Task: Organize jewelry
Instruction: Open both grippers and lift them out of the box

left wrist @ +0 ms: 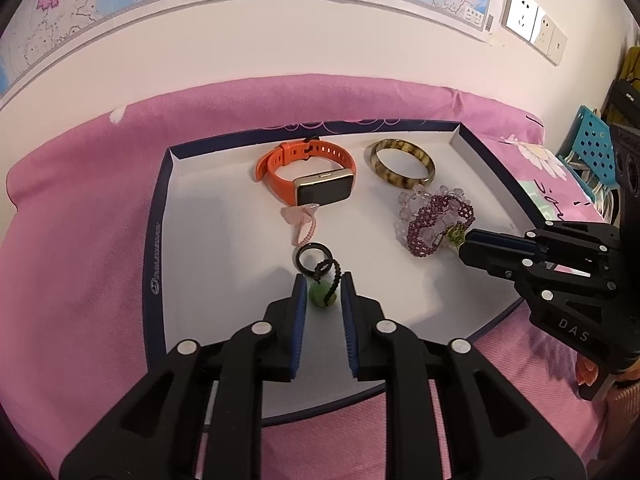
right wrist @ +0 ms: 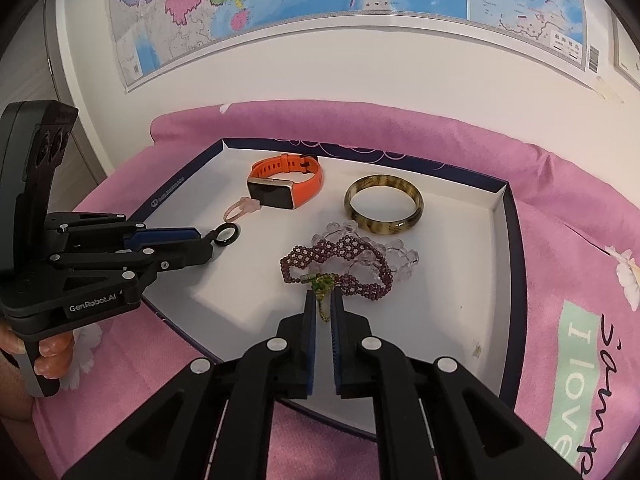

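White tray (left wrist: 208, 240): pendant cord (left wrist: 326, 276) runs away from left gripper (left wrist: 324, 296).

An orange strap is seen on the smartwatch (left wrist: 308, 174). The bangle (left wrist: 401, 163) is mottled amber and brown. The beaded bracelet (right wrist: 338, 264) is purple, the pendant bead (left wrist: 322, 296) green, and the bedsheet (left wrist: 80, 240) pink with white flowers.

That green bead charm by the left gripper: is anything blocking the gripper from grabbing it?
Nothing visible: the green bead charm already sits between the left gripper's open pads, its black cord looping toward the black ring.
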Tool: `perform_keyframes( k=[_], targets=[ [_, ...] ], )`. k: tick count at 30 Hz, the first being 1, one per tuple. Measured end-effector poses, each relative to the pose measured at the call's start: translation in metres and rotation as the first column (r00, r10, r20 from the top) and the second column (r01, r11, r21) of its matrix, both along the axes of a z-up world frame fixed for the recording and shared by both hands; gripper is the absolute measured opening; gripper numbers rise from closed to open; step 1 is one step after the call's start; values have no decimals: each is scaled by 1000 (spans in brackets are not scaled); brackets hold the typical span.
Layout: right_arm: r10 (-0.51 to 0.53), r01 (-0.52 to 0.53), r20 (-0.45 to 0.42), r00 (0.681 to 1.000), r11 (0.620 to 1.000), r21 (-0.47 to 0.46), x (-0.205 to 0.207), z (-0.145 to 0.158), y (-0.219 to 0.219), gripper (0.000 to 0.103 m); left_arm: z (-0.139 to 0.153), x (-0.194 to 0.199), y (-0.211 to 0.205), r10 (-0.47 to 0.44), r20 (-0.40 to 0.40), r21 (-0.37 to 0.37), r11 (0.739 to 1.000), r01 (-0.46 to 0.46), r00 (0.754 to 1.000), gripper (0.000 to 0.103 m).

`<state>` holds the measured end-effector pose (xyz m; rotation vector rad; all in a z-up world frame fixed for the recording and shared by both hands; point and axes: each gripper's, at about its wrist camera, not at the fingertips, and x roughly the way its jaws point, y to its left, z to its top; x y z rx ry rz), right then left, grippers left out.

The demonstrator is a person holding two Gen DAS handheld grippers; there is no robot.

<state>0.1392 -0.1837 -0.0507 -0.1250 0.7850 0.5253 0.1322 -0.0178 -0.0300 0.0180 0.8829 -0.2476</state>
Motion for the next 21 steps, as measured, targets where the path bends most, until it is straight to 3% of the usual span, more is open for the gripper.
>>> perform_keyframes(
  k=[10, 13, 21],
  targets=[
    [-8, 8, 5, 1000, 998, 65, -9, 13, -10, 12, 19, -21, 4, -11, 67, -17, 1000, 12, 998, 28],
    [5, -6, 20, 1000, 997, 72, -17, 19, -9, 20, 23, -28, 6, -16, 79, -29, 999, 18, 997, 31],
    [66, -68, 34, 997, 994, 80, -50, 28, -10, 25, 30, -58, 12, -36, 109, -52, 998, 42, 993, 37]
  ],
)
